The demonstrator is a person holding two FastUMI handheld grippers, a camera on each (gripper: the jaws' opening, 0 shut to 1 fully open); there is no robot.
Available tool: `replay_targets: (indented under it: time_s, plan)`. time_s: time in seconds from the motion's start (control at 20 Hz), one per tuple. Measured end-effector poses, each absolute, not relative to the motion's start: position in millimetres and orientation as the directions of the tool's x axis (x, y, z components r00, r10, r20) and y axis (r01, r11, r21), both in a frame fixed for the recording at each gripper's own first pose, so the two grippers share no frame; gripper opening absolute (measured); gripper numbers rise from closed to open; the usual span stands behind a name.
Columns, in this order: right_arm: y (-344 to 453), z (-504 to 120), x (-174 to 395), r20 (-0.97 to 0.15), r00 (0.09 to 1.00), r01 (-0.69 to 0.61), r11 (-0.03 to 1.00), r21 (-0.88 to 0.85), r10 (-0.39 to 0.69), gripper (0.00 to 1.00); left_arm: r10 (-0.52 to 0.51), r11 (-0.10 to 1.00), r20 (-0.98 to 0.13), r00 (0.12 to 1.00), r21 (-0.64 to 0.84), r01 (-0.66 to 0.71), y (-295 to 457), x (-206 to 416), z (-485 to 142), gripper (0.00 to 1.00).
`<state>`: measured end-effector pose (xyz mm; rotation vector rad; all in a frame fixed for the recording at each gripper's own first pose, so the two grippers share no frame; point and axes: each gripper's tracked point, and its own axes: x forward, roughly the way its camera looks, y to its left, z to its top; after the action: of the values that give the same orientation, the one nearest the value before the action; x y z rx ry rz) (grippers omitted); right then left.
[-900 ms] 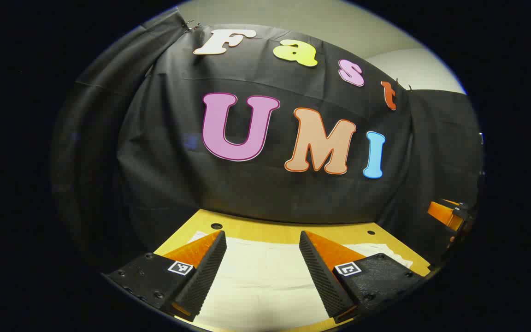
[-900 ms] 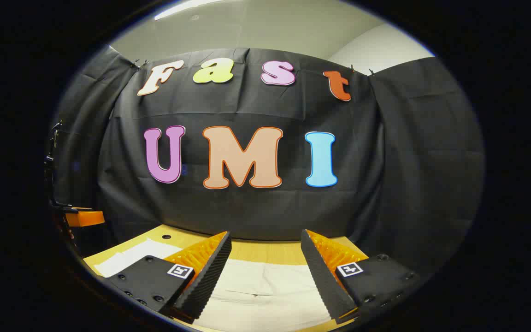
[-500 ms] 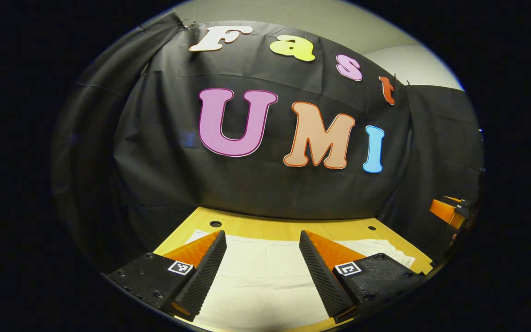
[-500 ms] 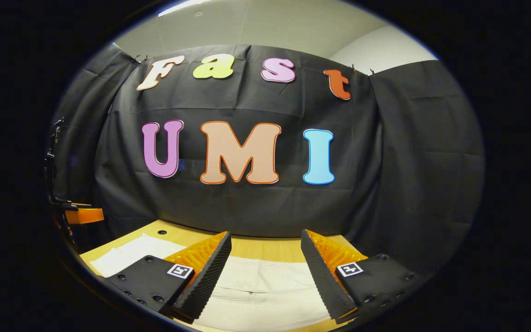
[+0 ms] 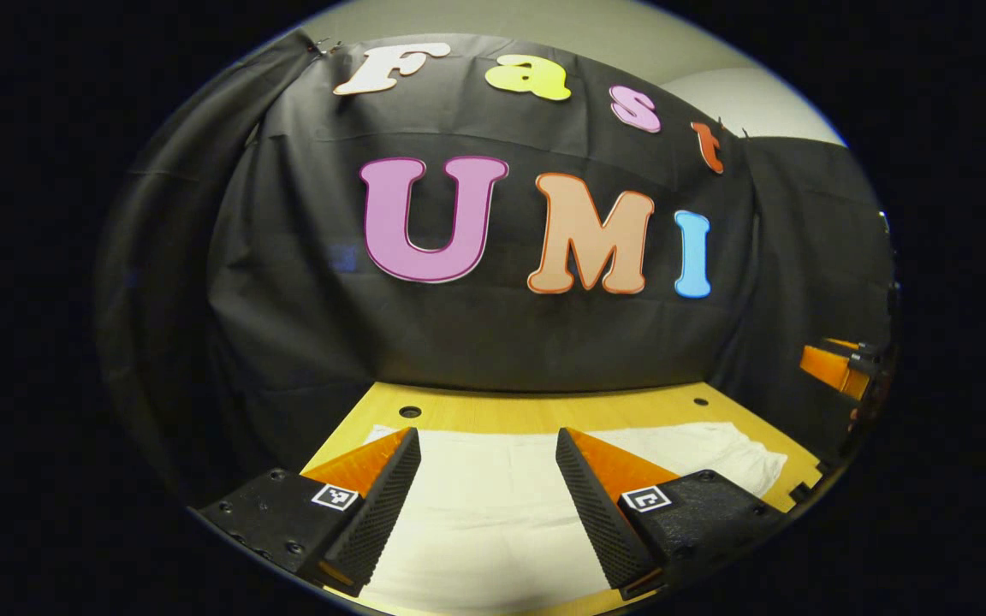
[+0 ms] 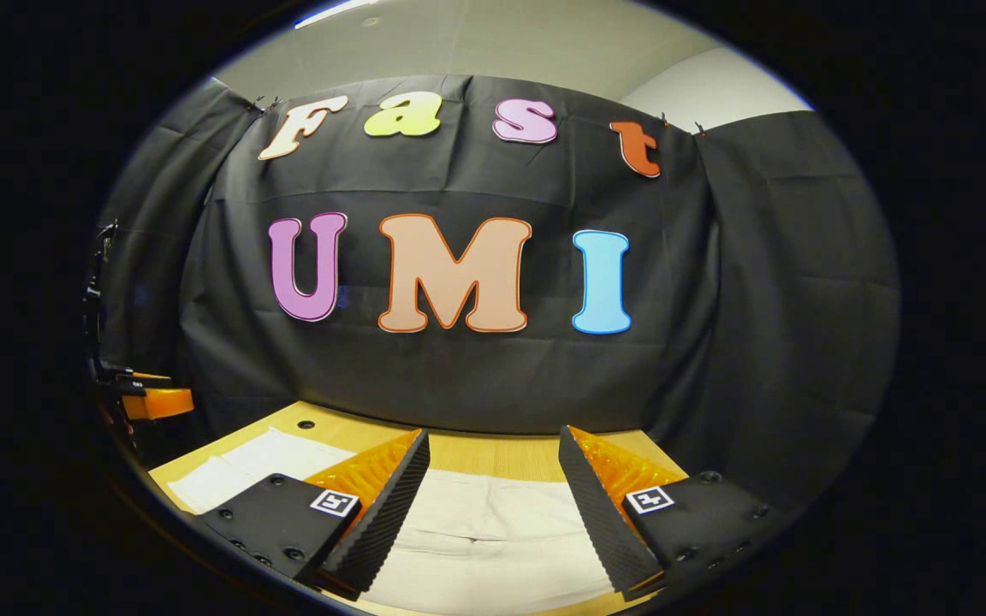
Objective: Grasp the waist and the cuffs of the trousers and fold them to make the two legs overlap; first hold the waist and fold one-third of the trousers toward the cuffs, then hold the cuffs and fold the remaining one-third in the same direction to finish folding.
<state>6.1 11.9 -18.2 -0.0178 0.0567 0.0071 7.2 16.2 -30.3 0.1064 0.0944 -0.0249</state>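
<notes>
In the left gripper view, the left gripper (image 5: 486,479) sits at the bottom of the frame with its jaws spread wide and nothing between them, above the pale trousers (image 5: 493,513) lying flat on the wooden table (image 5: 544,411). In the right gripper view, the right gripper (image 6: 493,488) is likewise spread and empty at the bottom centre, over the same cloth. Judging from this, the first leg-over-leg fold has not begun; next, each gripper must descend and pinch a cloth edge, though waist and cuffs cannot be told apart here.
</notes>
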Motion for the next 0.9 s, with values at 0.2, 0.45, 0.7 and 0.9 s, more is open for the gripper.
replay_targets:
  time_s: [0.2, 0.45, 0.7, 0.9]
  plan:
    - [11, -26, 2, -0.071, 0.997, 0.007, 0.999, -0.032, -0.01, 0.98, -0.111, 0.982, -0.184, 0.977, 0.133, 0.137, 12, -1, -57, 0.95]
    - [10, -39, -5, -0.102, 0.994, 0.022, 1.0, -0.013, -0.024, 0.97, -0.225, 0.927, -0.399, 0.889, 0.193, 0.321, 17, -22, -118, 0.95]
    - [6, -55, -12, -0.146, 0.988, 0.041, 0.999, -0.022, -0.043, 0.98, -0.3, 0.802, -0.638, 0.71, 0.234, 0.549, 30, -55, -188, 0.96]
    - [5, -68, -16, -0.176, 0.983, 0.052, 0.998, -0.028, -0.056, 0.98, -0.277, 0.677, -0.792, 0.544, 0.242, 0.696, 55, -80, -233, 0.95]
